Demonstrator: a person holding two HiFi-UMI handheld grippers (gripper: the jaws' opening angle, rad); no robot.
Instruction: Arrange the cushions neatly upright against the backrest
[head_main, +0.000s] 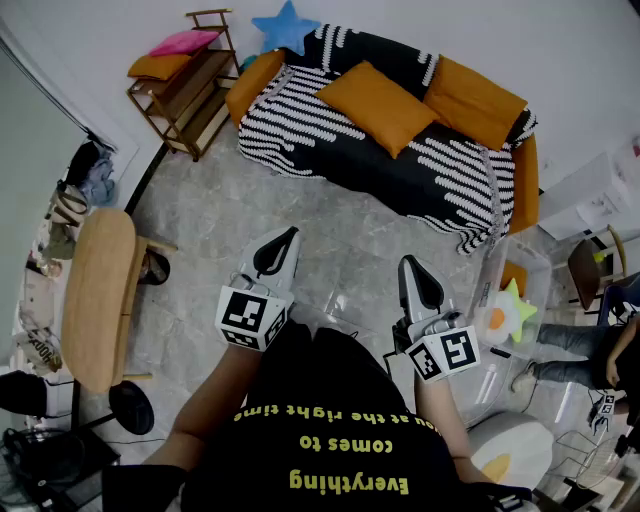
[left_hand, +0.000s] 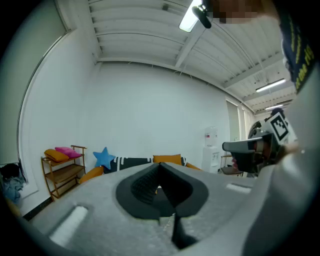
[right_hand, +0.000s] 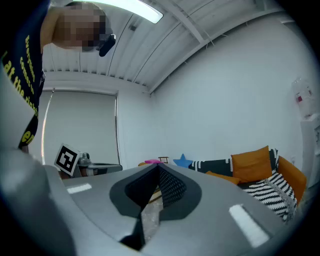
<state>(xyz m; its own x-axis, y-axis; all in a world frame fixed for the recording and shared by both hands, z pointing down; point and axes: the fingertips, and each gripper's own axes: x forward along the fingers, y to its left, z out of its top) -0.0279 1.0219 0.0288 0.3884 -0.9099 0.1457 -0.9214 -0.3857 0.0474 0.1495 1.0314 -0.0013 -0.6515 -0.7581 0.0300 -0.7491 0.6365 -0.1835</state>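
Note:
A black-and-white striped sofa (head_main: 400, 160) stands across the floor ahead of me. One orange cushion (head_main: 375, 105) lies flat in the middle of the seat. Another orange cushion (head_main: 473, 100) leans at the backrest on the right. A blue star cushion (head_main: 284, 28) sits at the sofa's far left end. My left gripper (head_main: 290, 235) and right gripper (head_main: 408, 263) hover over the floor, well short of the sofa, both shut and empty. In the right gripper view the upright orange cushion (right_hand: 252, 164) shows at the right; in the left gripper view the star cushion (left_hand: 103, 157) shows low at the left.
A wooden shelf (head_main: 190, 85) with a pink cushion (head_main: 183, 42) and an orange one stands left of the sofa. A low wooden table (head_main: 98, 295) is at my left. A clear bin with a star-shaped toy (head_main: 505, 315) sits at my right, and another person (head_main: 590, 345) further right.

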